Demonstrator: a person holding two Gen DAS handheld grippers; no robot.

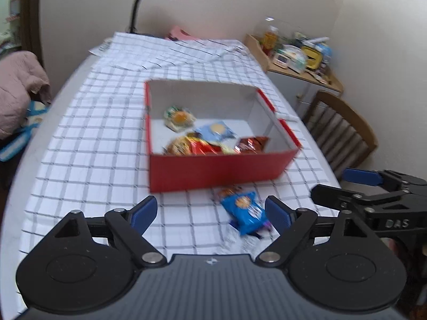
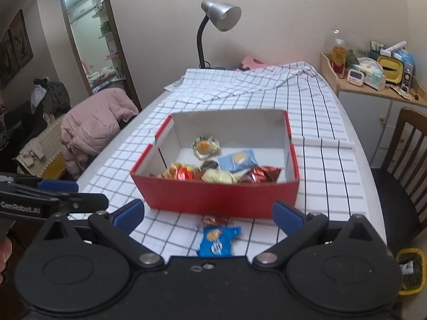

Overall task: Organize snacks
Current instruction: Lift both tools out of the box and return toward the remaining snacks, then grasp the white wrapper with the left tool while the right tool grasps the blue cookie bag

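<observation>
Both grippers, left [image 1: 210,214] and right [image 2: 208,214], gape empty; blue packet [image 2: 217,241] lies between their fingers, red box [image 2: 216,197] just ahead.

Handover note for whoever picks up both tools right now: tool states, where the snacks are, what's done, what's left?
Left tool: open, empty.
Right tool: open, empty.
Red box: on the checked tablecloth, several wrapped snacks already inside.
Blue snack packet: on the cloth just in front of the box, with a small orange-wrapped snack beside it.
Left: move those two into the box.
</observation>
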